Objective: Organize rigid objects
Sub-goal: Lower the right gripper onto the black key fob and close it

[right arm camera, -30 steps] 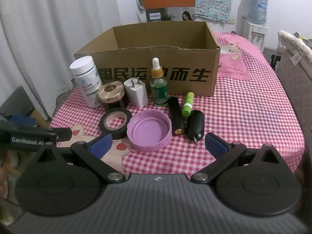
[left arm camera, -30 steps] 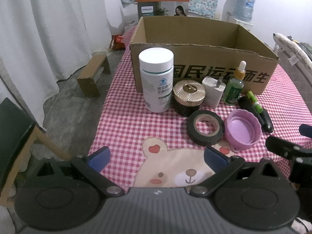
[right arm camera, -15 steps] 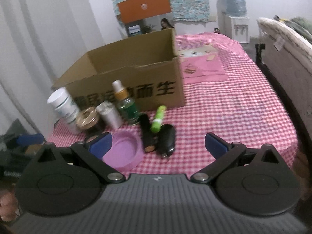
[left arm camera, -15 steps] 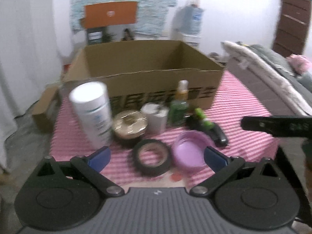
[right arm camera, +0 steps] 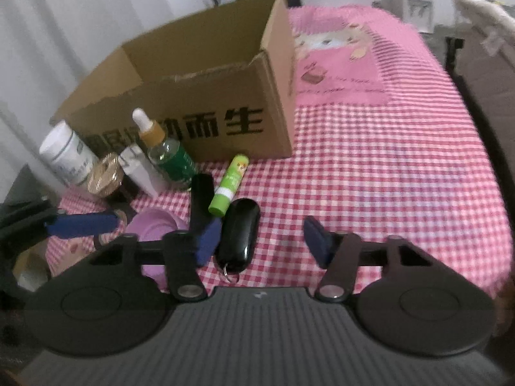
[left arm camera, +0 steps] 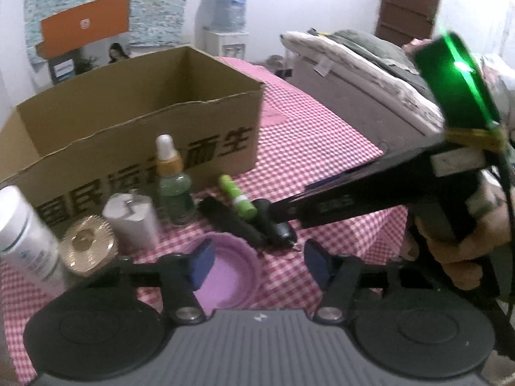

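Note:
A row of small objects stands before an open cardboard box [right arm camera: 206,96] on the pink checked tablecloth: a white pill bottle [right arm camera: 66,154], a gold-lidded jar [right arm camera: 104,177], a white charger [right arm camera: 140,170], a green dropper bottle [right arm camera: 167,151], a black tube [right arm camera: 201,199], a green lip balm [right arm camera: 228,185], a black key fob [right arm camera: 239,234] and a purple lid [left arm camera: 225,273]. My right gripper [right arm camera: 262,241] is open, low over the key fob. My left gripper [left arm camera: 257,262] is open over the purple lid's right edge. My right gripper also shows in the left wrist view [left arm camera: 273,214].
A bed or sofa [left arm camera: 360,64] runs along the table's right side. A water dispenser [left arm camera: 228,29] and an orange box [left arm camera: 83,32] stand behind the table. White curtains [right arm camera: 64,16] hang at the left. The tablecloth [right arm camera: 386,160] stretches right of the box.
Both grippers have swung right and come lower and closer to the objects. The right gripper now reaches over the key fob; the left has moved from the tape roll toward the purple lid.

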### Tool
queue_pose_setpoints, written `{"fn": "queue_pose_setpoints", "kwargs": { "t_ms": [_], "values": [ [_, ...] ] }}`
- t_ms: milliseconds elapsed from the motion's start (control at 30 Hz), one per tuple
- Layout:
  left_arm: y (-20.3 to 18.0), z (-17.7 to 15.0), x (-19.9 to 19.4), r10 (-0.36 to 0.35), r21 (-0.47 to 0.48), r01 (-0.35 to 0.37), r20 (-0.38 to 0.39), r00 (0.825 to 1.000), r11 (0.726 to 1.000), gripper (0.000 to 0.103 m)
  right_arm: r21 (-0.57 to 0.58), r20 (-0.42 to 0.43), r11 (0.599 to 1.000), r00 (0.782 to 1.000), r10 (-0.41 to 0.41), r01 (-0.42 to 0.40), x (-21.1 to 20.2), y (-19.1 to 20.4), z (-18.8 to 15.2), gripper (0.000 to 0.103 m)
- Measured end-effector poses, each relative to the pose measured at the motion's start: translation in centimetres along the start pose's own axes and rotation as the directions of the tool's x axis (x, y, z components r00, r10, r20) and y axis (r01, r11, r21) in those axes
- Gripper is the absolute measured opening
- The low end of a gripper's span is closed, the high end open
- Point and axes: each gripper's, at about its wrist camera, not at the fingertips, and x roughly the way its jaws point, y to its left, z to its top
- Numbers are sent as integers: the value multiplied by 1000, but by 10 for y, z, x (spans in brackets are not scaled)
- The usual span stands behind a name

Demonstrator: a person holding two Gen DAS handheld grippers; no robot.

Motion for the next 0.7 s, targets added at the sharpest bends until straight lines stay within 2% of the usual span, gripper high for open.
{"fn": "queue_pose_setpoints", "kwargs": {
  "t_ms": [133, 367, 567, 667, 700],
  "values": [
    [-4, 4, 11, -21, 20, 21, -16, 1000, 1000, 53, -24, -56, 999, 998, 31, -33, 18, 0, 5, 43],
    [-10, 10, 27, -53, 39, 55, -42, 998, 998, 51, -113, -91, 992, 995, 47, -58, 28, 9, 10, 34],
    [-21, 20, 42, -79, 63, 83, -68, 995, 994, 51, -53, -106, 996, 992, 70, -76, 20, -9, 6, 33],
    [-26, 22, 53, -53, 84, 61, -93, 994, 995, 50, -20, -98, 995, 991, 91, -93, 19, -16, 2, 33],
    [-28, 23, 55, -42, 94, 50, -93, 995, 994, 47, -12, -93, 995, 991, 98, -100, 19, -18, 1, 33]
  ]
}}
